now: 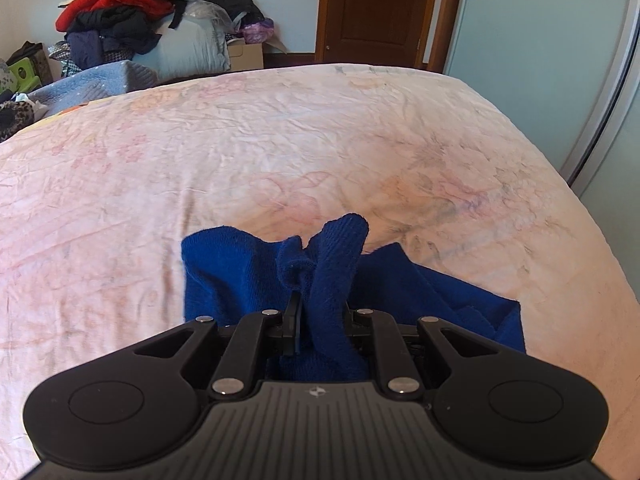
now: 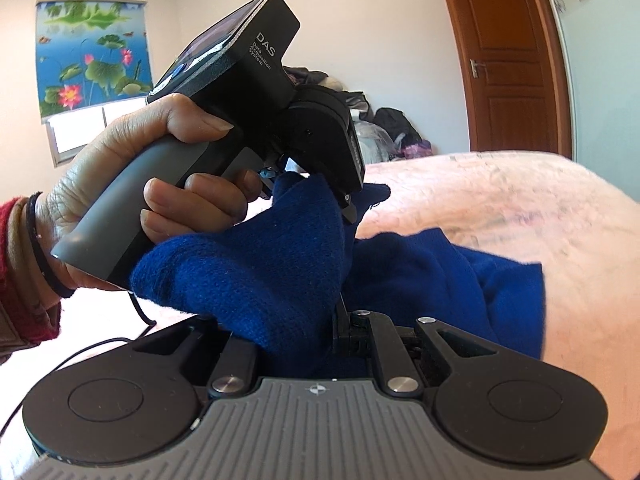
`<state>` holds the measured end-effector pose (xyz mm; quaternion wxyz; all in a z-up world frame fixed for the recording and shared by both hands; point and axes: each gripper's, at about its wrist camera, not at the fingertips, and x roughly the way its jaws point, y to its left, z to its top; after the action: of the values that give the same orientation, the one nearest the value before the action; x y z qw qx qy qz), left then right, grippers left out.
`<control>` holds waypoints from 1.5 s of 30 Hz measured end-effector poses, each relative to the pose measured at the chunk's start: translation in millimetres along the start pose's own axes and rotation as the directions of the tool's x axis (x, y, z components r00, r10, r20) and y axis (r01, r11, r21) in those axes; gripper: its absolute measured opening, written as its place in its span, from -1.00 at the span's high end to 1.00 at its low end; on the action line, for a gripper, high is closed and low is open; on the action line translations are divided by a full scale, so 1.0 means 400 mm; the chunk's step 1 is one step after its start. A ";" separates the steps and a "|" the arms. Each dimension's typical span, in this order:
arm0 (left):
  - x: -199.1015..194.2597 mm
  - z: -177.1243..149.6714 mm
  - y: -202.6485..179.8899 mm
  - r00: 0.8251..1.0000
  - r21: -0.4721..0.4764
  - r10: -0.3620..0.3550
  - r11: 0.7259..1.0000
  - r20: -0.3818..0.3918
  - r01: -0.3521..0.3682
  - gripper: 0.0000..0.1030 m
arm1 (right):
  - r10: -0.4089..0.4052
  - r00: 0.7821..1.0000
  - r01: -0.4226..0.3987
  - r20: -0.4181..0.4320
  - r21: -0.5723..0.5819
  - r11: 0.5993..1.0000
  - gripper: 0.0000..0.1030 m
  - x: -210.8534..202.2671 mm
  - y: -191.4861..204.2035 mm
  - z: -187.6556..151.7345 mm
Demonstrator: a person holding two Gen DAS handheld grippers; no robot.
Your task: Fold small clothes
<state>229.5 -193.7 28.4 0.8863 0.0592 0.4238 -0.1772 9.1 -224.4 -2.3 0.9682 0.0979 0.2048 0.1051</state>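
Soft, light royal-blue knit garment (image 1: 224,276) bunched on pink floral bedsheet (image 1: 280,140); left gripper (image 1: 320,308) and right gripper (image 2: 304,320) jaws both pinch raised folds; regrip at hem corners, fabric droops

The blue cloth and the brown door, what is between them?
In the left wrist view, only the wrinkled pink flowered bedsheet stretches from the blue cloth, which the left tool pinches, toward the brown door.
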 end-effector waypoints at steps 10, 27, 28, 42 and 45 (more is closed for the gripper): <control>0.056 -0.013 -0.092 1.000 0.053 -0.009 0.999 -0.013 0.009 0.62 | 0.086 0.995 -0.067 -0.053 0.286 0.956 0.60 0.020 -0.116 -0.034; -0.077 0.014 0.010 0.975 0.029 -0.004 1.000 0.221 -0.003 -0.46 | 0.163 0.985 -0.105 -0.048 0.585 0.804 0.14 -0.016 -0.248 -0.082; -0.083 0.004 0.032 0.975 0.028 0.007 1.000 0.222 -0.013 -0.46 | 0.139 0.990 -0.092 -0.037 0.584 0.807 0.13 -0.033 -0.258 -0.077; -0.150 -0.186 0.096 0.982 0.089 0.021 0.995 0.189 -0.038 -0.47 | 0.029 0.992 0.010 -0.127 0.302 0.953 0.89 0.197 -0.319 0.131; -0.159 -0.213 0.077 0.978 0.148 0.026 0.987 0.206 -0.057 -0.47 | -0.079 0.993 0.099 -0.088 0.254 0.962 0.89 0.176 -0.342 0.157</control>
<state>141.8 -126.4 22.1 0.9212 0.1174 0.3150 -0.1958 120.5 -347.6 -4.2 0.9424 0.2095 0.2582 0.0374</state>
